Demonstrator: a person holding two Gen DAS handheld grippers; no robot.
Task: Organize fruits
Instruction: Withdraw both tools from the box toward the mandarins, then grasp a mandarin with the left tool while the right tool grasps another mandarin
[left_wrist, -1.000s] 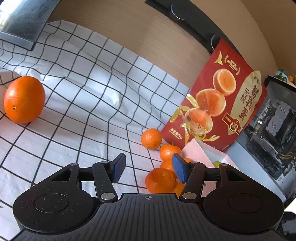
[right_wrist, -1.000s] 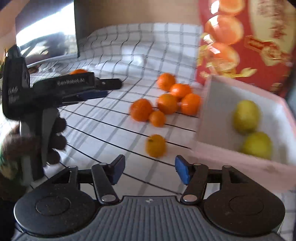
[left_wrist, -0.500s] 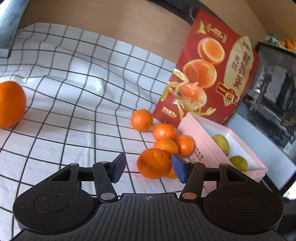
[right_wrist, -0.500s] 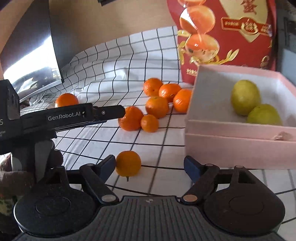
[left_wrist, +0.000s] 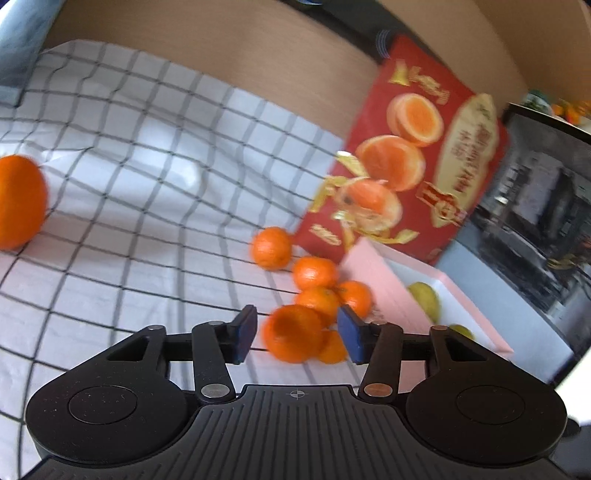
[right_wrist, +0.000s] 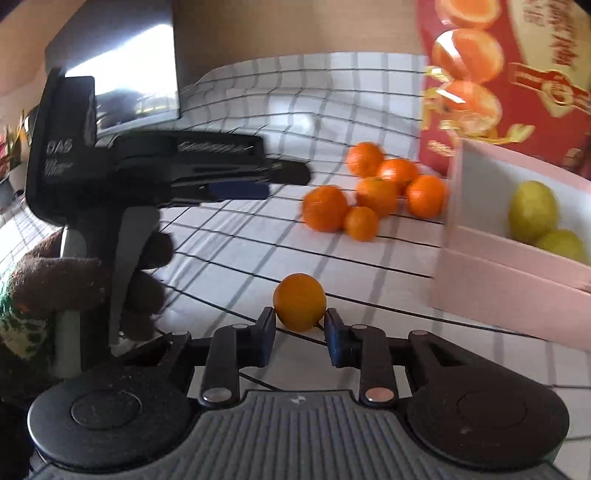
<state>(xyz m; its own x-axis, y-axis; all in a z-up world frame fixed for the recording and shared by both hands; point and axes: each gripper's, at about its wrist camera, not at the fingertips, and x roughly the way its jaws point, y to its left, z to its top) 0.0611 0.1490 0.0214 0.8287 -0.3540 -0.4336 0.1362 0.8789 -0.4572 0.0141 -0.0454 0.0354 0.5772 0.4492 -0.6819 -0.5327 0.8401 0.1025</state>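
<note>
Your right claw (right_wrist: 300, 326) pinches the lone mandarin (right_wrist: 299, 301) by its near edge; it may squirt out. Your left claw (left_wrist: 293, 334), closing, straddles another mandarin (left_wrist: 293, 332) untouched; neighbours may roll.

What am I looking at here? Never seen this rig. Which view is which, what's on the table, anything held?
No robot: a person holds a trigger-operated gripper in each hand, with a fisheye camera looking along its fingers. In the left-wrist view the left gripper, jaws just closing, straddles a mandarin in the pile, no visible contact. In the right-wrist view the right gripper has just shut on a lone mandarin. On the checked cloth: a large orange, a red fruit box, and a pink box holding two yellow-green fruits.
</note>
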